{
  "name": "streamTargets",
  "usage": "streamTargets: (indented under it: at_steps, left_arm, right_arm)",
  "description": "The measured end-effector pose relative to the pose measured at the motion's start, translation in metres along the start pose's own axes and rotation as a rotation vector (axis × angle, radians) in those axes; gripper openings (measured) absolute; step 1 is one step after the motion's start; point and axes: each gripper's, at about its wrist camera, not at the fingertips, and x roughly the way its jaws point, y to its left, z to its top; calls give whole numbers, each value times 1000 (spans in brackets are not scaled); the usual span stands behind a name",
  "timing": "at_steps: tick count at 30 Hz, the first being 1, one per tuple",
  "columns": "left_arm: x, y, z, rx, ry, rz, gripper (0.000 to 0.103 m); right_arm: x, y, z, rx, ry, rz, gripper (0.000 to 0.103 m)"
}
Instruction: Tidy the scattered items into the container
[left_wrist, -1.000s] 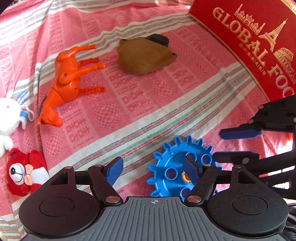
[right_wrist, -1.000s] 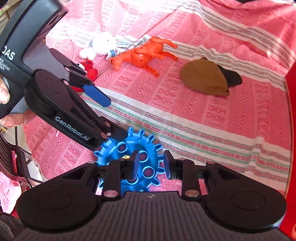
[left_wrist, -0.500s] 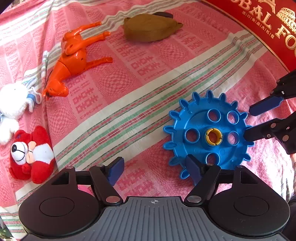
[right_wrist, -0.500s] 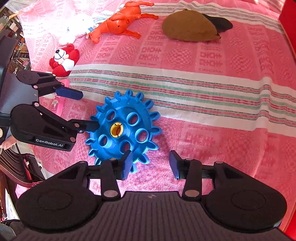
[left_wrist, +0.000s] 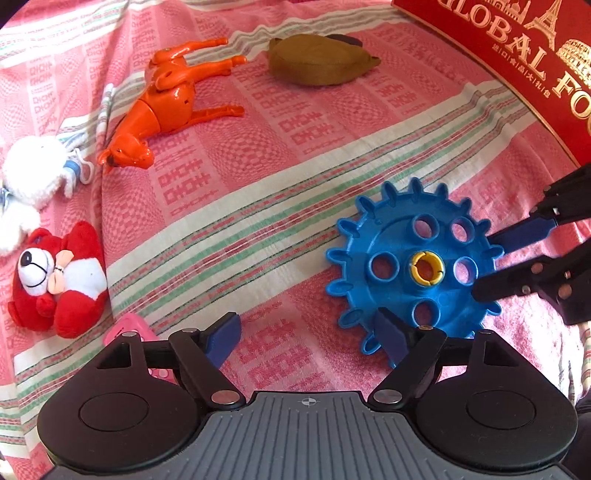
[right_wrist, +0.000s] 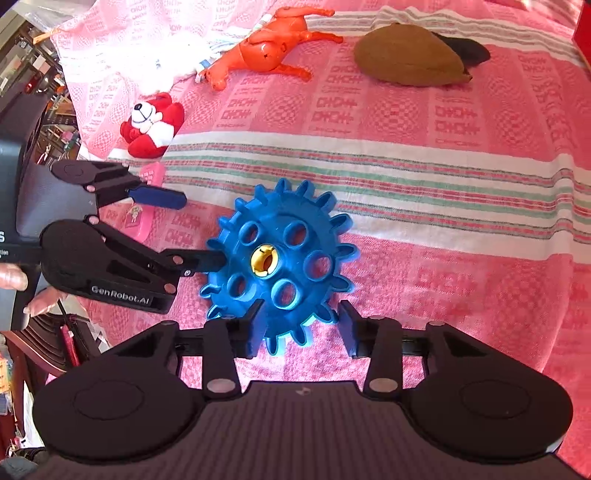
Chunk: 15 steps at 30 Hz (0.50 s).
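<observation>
Pink striped cloth (left_wrist: 258, 177) over the whole surface, toys scattered on it. From the left wrist: blue gear (left_wrist: 417, 266) flat on the cloth at right, yellow hub up, six round holes around it, stubby teeth all round the rim. Left tool (left_wrist: 306, 328) wide and opening, one finger at the gear's near rim, the other well clear over bare cloth, nothing clamped. Right tool (left_wrist: 513, 262) reaching in from the right edge, fingers over the gear's far side. Further off an orange horse (left_wrist: 166, 96), a brown pouch (left_wrist: 317, 61), a red plush (left_wrist: 55, 277), a white plush (left_wrist: 29, 177); red box (left_wrist: 517, 55) at the top right corner, probably the container. From the right wrist: right tool (right_wrist: 303, 328) at middling width and closing, near rim of the gear (right_wrist: 280, 258) between the jaws, no firm pinch visible yet. Left tool (right_wrist: 184, 229) at the gear's left edge, lower finger touching or just over the teeth; cannot tell which. Step in hand, at a guess: picking up the gear, nothing boxed yet. Next: pinch the thin rim squarely between teeth, lift, carry to the box; hard slick plastic, liable to pivot in a one-sided grip.
</observation>
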Motion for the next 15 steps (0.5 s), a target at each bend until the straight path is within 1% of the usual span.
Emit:
streamTargets:
  at_steps: [1, 2, 4, 6, 11, 15]
  left_arm:
    - [-1, -2, -1, 12, -2, -18, 85]
    - [-4, -5, -3, 32, -10, -29, 85]
    - [-8, -13, -6, 91, -39, 1, 86]
    - [-10, -15, -5, 127, -52, 10, 86]
    - [-12, -8, -6, 107, -56, -30, 86]
    - [-13, -3, -11, 80, -73, -45, 88]
  right_arm:
    - [-3, -3, 2, 17, -9, 14, 36]
    - [-6, -5, 5, 31, -18, 30, 35]
    - [-11, -4, 9, 26, -42, 41, 35]
    - [-17, -1, 13, 12, -69, 49, 35]
    - [-29, 4, 25, 1, -127, 101, 35]
    - [-32, 9, 29, -22, -132, 133, 36]
